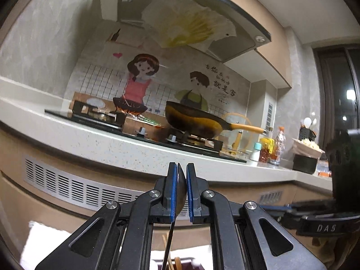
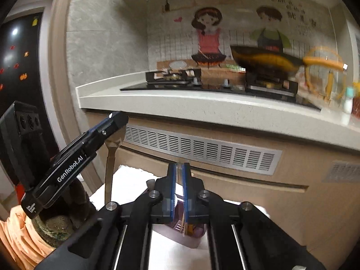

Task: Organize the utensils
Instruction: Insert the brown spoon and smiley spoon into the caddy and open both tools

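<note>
My left gripper (image 1: 181,180) is shut on a metal spoon (image 1: 180,193); its bowl sits between the blue pads and its handle hangs down. The right wrist view shows the same left gripper (image 2: 117,118) at the left, with the spoon (image 2: 110,164) hanging below it. My right gripper (image 2: 179,171) is closed on a thin clear utensil (image 2: 179,180), hard to make out. Below it stands a purplish utensil holder (image 2: 189,229) with wooden sticks in it, on a white surface (image 2: 132,184). The holder's top shows at the bottom of the left wrist view (image 1: 177,264).
A pale kitchen counter (image 2: 202,105) runs ahead with a gas hob (image 1: 96,117) and a dark wok (image 1: 195,121) with an orange handle. Bottles and jars (image 1: 270,148) stand at the counter's right end. A vent grille (image 2: 202,148) sits below the counter.
</note>
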The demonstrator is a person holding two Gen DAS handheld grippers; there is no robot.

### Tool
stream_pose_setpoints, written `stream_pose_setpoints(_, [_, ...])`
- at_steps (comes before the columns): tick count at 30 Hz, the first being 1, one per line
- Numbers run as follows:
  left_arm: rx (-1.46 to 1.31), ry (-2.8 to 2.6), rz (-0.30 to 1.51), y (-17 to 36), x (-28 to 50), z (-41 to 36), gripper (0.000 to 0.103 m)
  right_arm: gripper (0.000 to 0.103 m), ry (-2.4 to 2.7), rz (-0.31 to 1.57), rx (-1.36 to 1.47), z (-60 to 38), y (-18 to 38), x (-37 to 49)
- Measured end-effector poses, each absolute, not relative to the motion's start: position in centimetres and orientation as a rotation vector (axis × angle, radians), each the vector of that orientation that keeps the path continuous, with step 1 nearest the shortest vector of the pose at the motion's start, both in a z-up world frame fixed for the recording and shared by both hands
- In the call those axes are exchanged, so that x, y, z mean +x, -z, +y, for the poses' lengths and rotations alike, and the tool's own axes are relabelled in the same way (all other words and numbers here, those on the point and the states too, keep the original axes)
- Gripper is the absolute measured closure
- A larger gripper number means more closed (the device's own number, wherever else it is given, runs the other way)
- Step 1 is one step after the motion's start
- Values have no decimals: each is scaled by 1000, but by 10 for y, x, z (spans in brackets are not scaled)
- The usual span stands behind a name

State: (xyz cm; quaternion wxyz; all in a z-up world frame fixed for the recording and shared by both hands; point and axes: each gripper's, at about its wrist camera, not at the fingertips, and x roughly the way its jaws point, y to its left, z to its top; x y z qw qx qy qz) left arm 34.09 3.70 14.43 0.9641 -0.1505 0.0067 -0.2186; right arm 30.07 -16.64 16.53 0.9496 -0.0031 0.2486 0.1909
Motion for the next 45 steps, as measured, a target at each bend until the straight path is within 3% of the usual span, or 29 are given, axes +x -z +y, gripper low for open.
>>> stream_pose_setpoints(13, [-321,447,139,-61,410,22,94,98,-367,659,22,-179,-82,370])
stream_pose_setpoints(22, [-396,460,65,-47,404,27,94,98,-362,689,-6,-179,-57,371])
stream_pose_setpoints(29, [-367,407,207,-21,405,30,92,98,-367,718,-29,-174,-39,359])
stream_pose_setpoints(37, [-329,299,374,4,392,37,64,97,-340,714,6,-173,-23,326])
stream_pose_setpoints(39, [-313,260,386,4,379,40,48,97,-329,716,19,-175,-19,314])
stream_pose_setpoints(45, [-183,140,442,1,316,36,19,80,-277,714,62,-179,-12,277])
